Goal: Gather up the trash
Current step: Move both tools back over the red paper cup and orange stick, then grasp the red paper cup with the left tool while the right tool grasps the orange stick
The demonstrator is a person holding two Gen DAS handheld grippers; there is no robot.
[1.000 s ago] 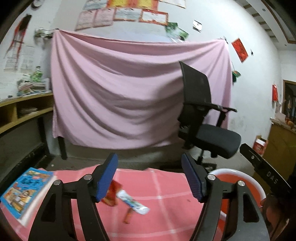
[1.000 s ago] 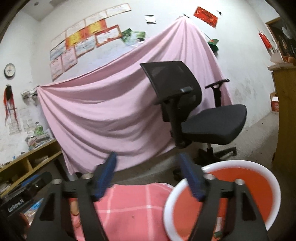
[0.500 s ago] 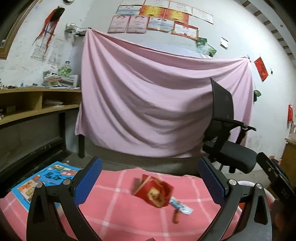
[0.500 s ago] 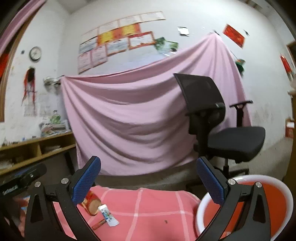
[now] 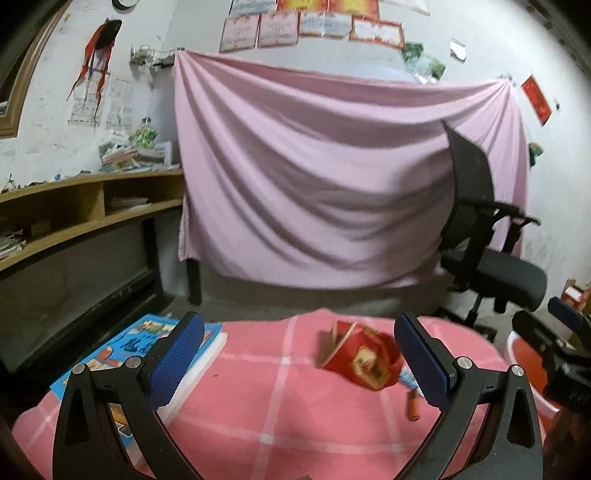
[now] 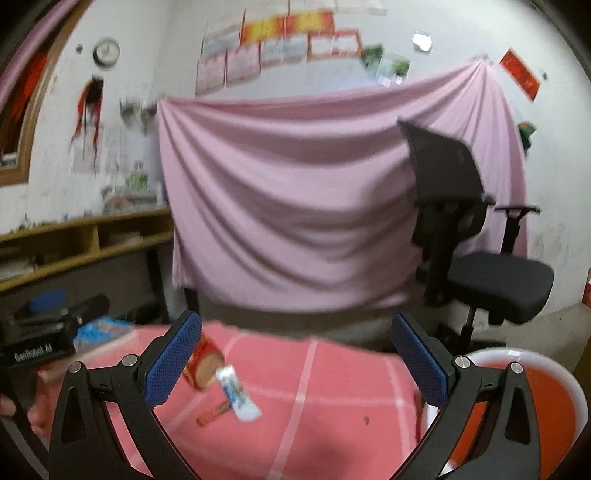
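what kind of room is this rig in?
Probably a home study or spare room, not a lab: pink sheet hung on a wall with certificates, office chair, wooden shelves, table with pink checked cloth.

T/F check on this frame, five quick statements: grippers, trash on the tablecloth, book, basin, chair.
1. Both grippers are open and empty. True: left gripper, right gripper.
2. The red crumpled carton sits in the basin. False: it lies on the pink checked tablecloth.
3. The blue picture book lies on the tablecloth's left. True.
4. The red basin has a white rim. True.
5. The office chair is red. False: black.
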